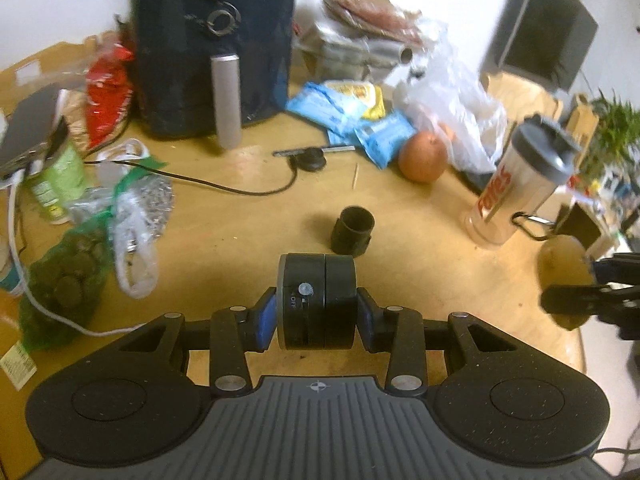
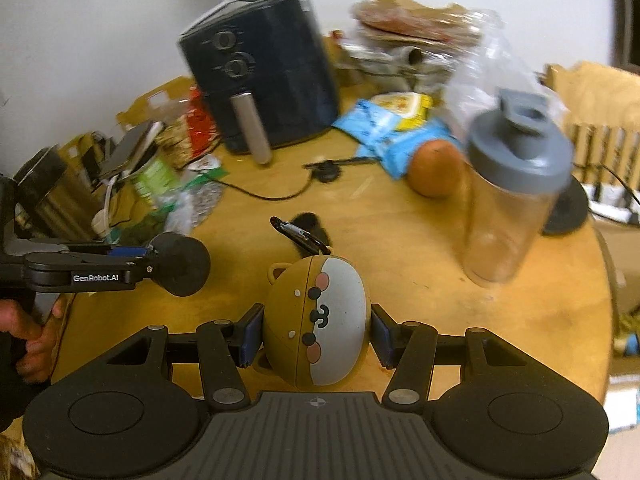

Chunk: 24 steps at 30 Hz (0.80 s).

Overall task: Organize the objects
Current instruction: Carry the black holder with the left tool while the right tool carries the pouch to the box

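Note:
My left gripper is shut on a black round device with an OFF switch, held above the wooden table. A small black cylinder cap stands just beyond it. My right gripper is shut on a brown and grey bear-face case with a black carabiner. The case also shows at the right edge of the left wrist view. The left gripper with its black device shows at the left of the right wrist view.
A black air fryer stands at the back. A shaker bottle with a grey lid, an orange, blue snack packs, a plastic bag, a green net bag and cables lie around.

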{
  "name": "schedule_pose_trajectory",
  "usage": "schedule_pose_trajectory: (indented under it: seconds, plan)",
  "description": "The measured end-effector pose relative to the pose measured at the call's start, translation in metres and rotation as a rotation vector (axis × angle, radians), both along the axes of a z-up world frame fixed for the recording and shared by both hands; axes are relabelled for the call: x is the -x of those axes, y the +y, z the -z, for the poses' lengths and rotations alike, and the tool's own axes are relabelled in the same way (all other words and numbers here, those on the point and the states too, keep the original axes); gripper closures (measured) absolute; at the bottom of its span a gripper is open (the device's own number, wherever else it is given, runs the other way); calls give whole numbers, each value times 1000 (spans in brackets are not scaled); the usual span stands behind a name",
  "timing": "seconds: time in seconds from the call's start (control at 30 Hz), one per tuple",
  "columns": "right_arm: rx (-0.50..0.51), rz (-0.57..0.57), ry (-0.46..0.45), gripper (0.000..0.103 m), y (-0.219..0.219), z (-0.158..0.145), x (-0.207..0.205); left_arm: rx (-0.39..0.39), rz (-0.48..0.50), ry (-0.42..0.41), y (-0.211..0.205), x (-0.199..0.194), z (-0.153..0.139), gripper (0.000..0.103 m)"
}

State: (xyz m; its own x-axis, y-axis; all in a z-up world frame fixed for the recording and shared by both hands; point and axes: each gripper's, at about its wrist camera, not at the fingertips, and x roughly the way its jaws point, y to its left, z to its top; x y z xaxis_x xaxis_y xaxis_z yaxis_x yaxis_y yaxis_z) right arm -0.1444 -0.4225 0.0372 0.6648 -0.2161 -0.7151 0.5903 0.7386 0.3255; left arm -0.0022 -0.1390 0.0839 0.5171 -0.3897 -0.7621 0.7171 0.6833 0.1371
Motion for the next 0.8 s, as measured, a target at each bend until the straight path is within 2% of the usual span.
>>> schedule_pose_trajectory:
  seconds: [0.23, 0.43, 0.8]
  plan:
    - [37, -118, -32, 46, 3, -17, -23, 83, -67, -44, 17, 17, -25, 64]
    - [52, -168, -65, 46, 6, -27, -28, 122, -97, -77, 24, 35, -41, 64]
    - [15, -162, -102, 46, 15, -20, -2, 94, -113, -76, 41, 74, -40, 64]
